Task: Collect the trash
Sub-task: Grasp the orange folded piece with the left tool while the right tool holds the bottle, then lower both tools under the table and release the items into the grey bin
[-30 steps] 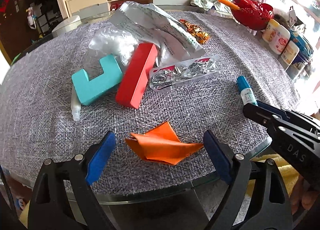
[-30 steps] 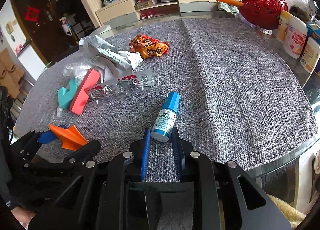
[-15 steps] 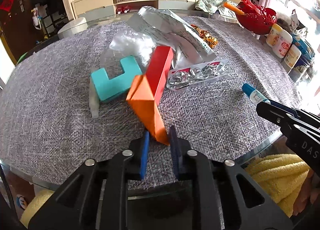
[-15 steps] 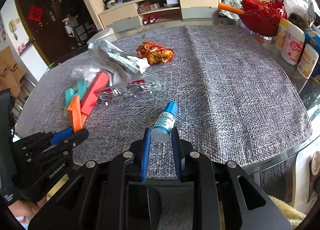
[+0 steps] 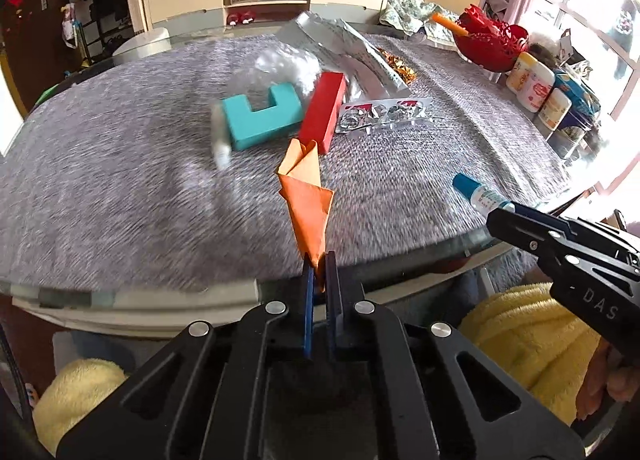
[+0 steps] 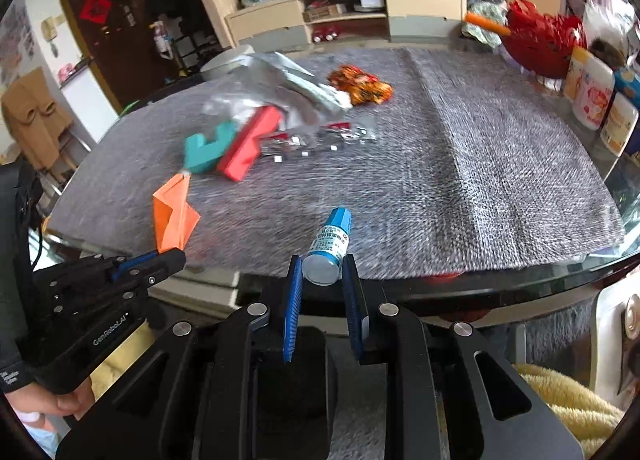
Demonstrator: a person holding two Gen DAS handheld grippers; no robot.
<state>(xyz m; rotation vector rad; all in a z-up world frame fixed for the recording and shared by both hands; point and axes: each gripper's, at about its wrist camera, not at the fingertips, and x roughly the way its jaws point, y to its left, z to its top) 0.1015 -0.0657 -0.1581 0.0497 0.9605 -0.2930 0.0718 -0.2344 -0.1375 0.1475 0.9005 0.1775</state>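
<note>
Both hands are busy here. The left hand-held gripper (image 5: pixel 317 260) has its blue pads clamped on the bottom corner of a folded orange paper scrap (image 5: pixel 307 200), which sticks up from the pads in the middle of the left wrist frame, off the table. The jaws have just been closing on it and now sit almost together with only the paper between them. In the right wrist frame the same scrap (image 6: pixel 174 216) shows at centre left, poking out of that gripper (image 6: pixel 160 258).

The right hand-held gripper (image 6: pixel 320 272) is pinched around the base of a small white dropper bottle with a blue cap and blue label (image 6: pixel 330 246), cap pointing away from the camera, bottom centre of that frame. From the left wrist view the bottle (image 5: pixel 478 192) juts out at right.

The rest is on the round glass table with a grey woven cloth (image 5: pixel 100 188): a teal C-shaped foam block (image 5: pixel 260 120), a red rectangular foam block (image 5: pixel 324 116) leaning beside it, a crumpled silver blister pack (image 5: pixel 384 116) just right of that, a silver foil bag (image 5: pixel 344 48) behind, and an orange-gold snack wrapper (image 6: pixel 360 90) further back. Background is motion-blurred.
</note>
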